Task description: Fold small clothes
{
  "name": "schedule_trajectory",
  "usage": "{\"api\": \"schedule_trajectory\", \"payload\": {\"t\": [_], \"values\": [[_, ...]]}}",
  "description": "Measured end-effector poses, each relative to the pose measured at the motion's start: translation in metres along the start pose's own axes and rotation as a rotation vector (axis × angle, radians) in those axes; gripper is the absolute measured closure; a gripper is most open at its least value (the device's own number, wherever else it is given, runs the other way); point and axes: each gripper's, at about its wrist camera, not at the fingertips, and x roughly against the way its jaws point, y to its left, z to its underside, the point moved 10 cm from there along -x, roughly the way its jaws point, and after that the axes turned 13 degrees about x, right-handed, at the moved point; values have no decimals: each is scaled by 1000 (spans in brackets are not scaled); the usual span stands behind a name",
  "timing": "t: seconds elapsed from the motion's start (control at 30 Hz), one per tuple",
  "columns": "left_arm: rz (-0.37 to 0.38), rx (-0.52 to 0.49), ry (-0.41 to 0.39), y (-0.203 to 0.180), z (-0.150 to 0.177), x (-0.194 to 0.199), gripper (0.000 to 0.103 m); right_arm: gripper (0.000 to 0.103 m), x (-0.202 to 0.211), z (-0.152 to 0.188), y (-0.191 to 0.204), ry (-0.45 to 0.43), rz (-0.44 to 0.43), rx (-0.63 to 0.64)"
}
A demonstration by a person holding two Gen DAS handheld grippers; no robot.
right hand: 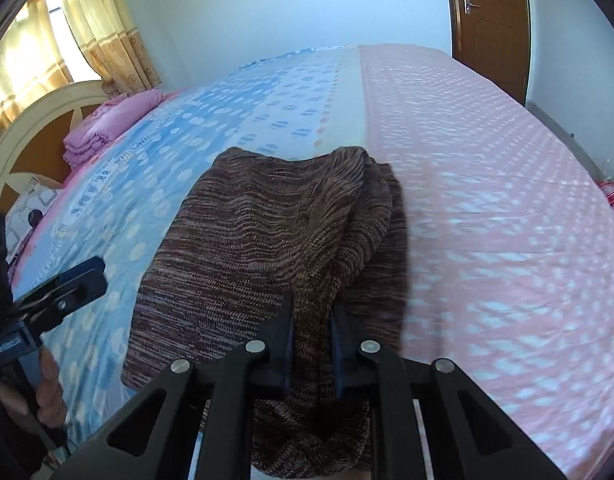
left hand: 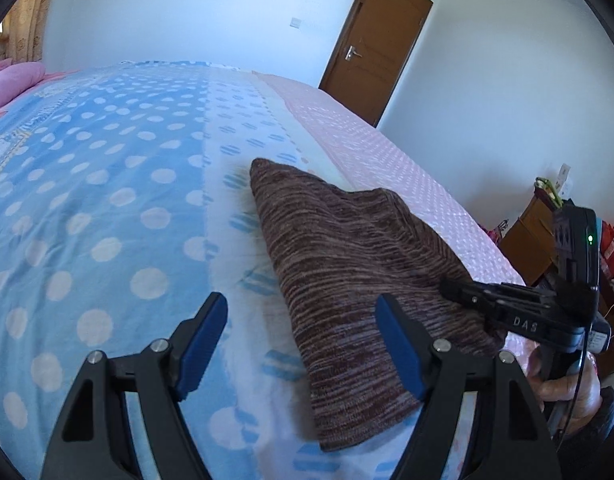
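Right claw (right hand: 313, 348) clamped on a raised fold of the knit (right hand: 247, 240). Left claw (left hand: 303, 344) apart, holding nothing, just beside the knit's near edge. Knit lies on the bed (left hand: 107, 200), partly folded. Judged soft, light, floppy, not slippery; grip at edges or corners. No containers seen.

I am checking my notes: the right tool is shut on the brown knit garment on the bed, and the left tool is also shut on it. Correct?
Not quite. The right tool is shut on the brown knit garment, but the left wrist view shows the left tool open, holding nothing.
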Motion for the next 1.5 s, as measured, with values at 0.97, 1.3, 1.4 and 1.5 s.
{"api": "schedule_trajectory", "payload": {"t": [0.97, 1.3, 1.4, 1.5], "values": [[-112, -14, 49, 9, 32, -47, 1, 91, -66, -68, -38, 10, 143, 55], [-144, -47, 50, 8, 35, -49, 0, 82, -82, -78, -55, 19, 223, 108], [-136, -40, 46, 9, 35, -48, 0, 56, -54, -74, -65, -5, 255, 59], [-131, -35, 44, 8, 34, -48, 0, 56, -6, -57, -68, -103, 190, -75]]}}
